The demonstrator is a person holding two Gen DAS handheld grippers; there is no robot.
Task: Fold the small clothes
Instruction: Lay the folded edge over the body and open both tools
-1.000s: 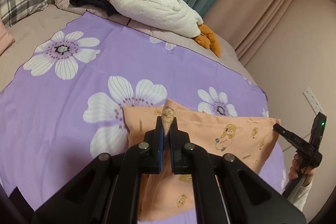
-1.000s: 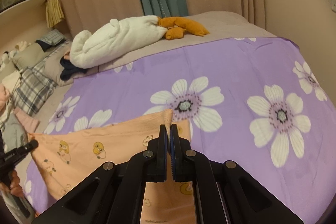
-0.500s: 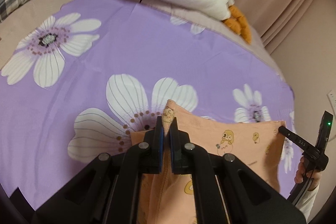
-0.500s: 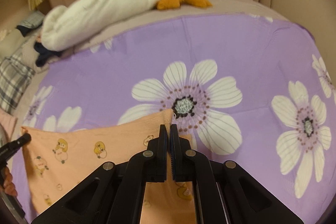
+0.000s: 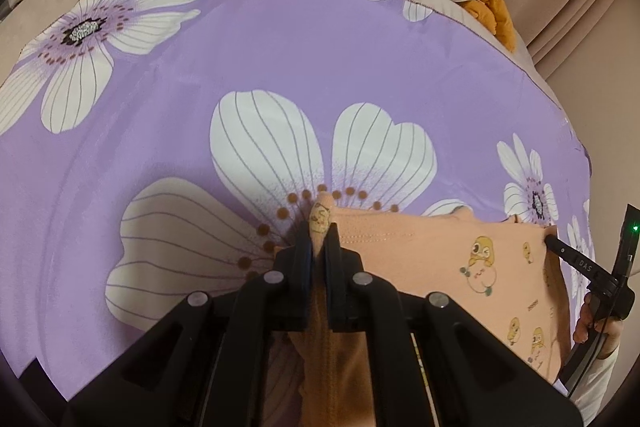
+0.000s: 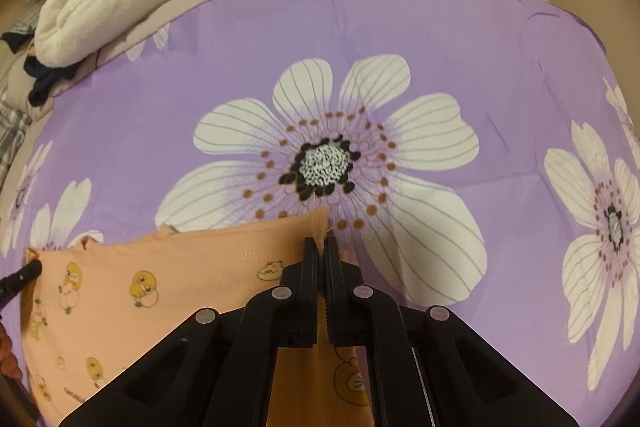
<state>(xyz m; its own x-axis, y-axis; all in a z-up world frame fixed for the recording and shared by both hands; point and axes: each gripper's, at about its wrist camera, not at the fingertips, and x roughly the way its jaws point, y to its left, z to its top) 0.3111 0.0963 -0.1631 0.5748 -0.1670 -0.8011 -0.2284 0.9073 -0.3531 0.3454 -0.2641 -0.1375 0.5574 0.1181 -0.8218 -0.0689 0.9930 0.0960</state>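
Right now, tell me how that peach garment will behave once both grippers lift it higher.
Probably floppy: the peach garment sags between the left gripper and right gripper, each shut on a corner. It likely weighs little; thin pinches carry it. Its hanging part may swing or bunch.

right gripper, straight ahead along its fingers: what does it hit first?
Probably the purple flowered sheet, at the big white flower's dotted ring just beyond the pinched corner of the peach garment. The right gripper points steeply down at the bed; exact depth is unclear through the fisheye.
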